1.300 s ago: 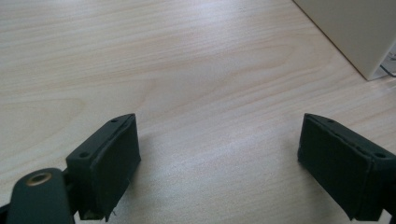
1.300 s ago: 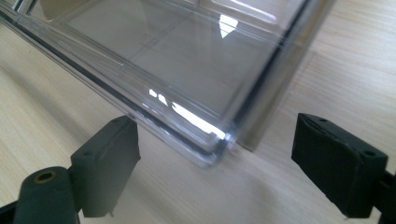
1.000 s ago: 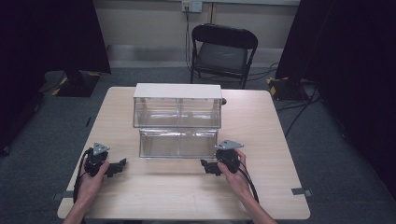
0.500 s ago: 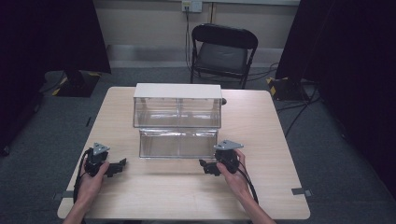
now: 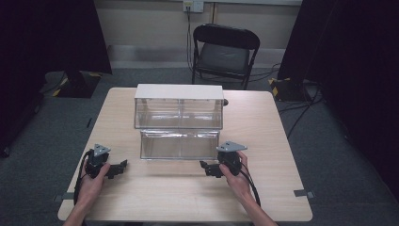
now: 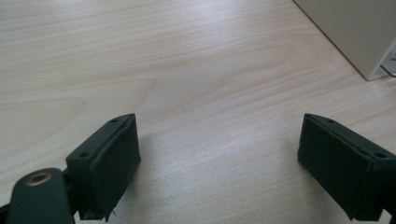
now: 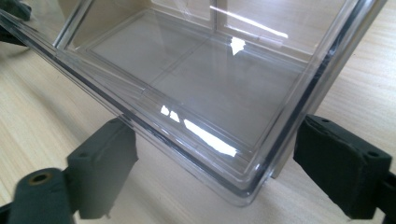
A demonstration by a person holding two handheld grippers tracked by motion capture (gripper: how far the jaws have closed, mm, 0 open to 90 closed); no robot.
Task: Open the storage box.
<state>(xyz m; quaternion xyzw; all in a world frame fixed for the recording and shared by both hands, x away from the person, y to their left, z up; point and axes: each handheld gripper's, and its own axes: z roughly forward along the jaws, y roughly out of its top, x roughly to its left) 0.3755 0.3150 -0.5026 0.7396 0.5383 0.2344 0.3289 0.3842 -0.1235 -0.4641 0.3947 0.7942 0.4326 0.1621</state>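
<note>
A clear plastic drawer (image 5: pixel 179 144) is seen pulled out toward the person from the lower level of a drawer cabinet (image 5: pixel 179 106) that stands mid-table on the pale wooden table (image 5: pixel 263 127). The cabinet's white top is shown in the high view; its upper level is made of 2 clear compartments side by side, and nothing can be made out inside them through the glare.

The right gripper (image 5: pixel 207 168) is held near the drawer's front right corner, its jaws spread wide. In the right gripper view that corner (image 7: pixel 252 186) is seen between the 2 black jaws, but contact with either pad cannot be confirmed; a gap appears on both sides. The drawer's far end is cut off at the top edge of that view, and its floor is partly masked by bright reflections.

The left gripper (image 5: pixel 120 167) is held low over the table, to the left of the drawer and clear of it, with jaws likewise spread and nothing between them. In the left gripper view bare wood is shown between the pads, and a corner of the white cabinet wall (image 6: pixel 359 37) is cut off at the upper right.

The person's forearms are cropped by the bottom edge of the high view. A dark folding chair (image 5: pixel 225 49) stands behind the table.
</note>
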